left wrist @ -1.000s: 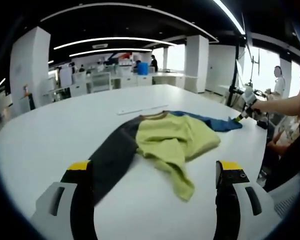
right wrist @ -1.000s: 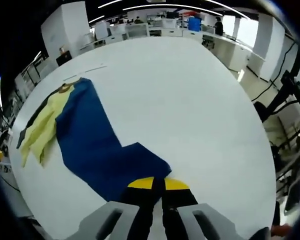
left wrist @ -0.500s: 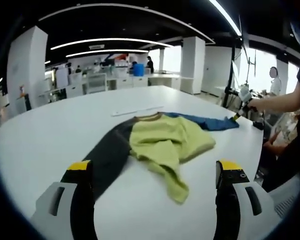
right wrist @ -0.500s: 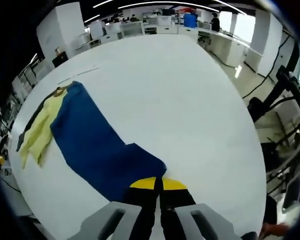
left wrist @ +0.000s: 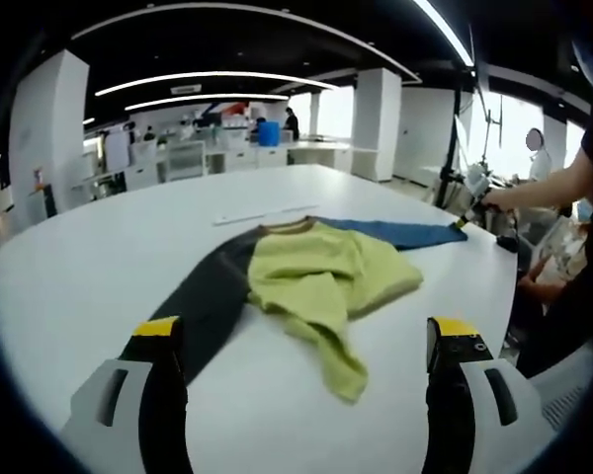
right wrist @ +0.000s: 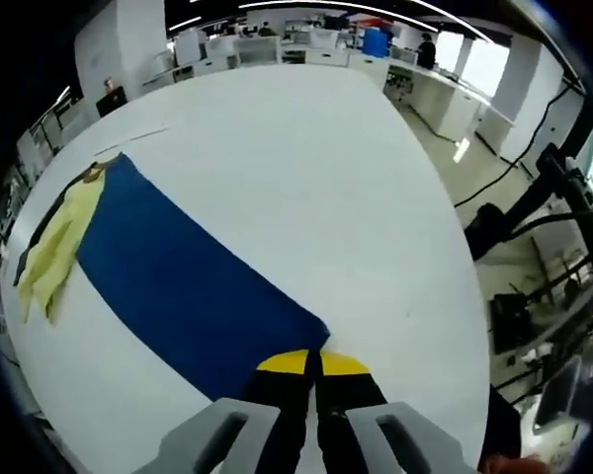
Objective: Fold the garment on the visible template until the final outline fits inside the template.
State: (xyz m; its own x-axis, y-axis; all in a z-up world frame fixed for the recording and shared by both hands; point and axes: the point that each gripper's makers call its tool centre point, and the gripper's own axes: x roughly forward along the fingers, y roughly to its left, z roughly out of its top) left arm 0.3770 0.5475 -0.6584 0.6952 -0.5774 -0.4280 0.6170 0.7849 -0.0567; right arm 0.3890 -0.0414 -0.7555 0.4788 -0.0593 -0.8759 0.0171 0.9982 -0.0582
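We see the garment (left wrist: 306,276) lying on the white table (left wrist: 99,257), a long-sleeved top in three colours: a dark sleeve (left wrist: 208,306) running toward the left gripper (left wrist: 301,346), a crumpled yellow-green body (left wrist: 321,281) in the middle, and a blue sleeve (right wrist: 188,286) stretched out straight toward the right gripper (right wrist: 311,363); the long axis of the blue sleeve runs from its cuff at our right jaws diagonally away to the collar (right wrist: 89,173), so the coming fold turns on carrying that cuff back along this line toward the body.

Our right jaws are pressed together on the corner of the blue sleeve, pinching the cloth at their yellow tips; in the left gripper view the same gripper appears far off at the table's edge, held in a person's hand with the arm extended. Our left jaws stand wide apart and hold nothing, hovering above the table with the end of the dark sleeve just ahead between them; the left gripper is the nearer one to that sleeve.

A thin pale strip (left wrist: 267,212) lies beyond the collar; it may be part of the template, though we cannot make out a full outline.
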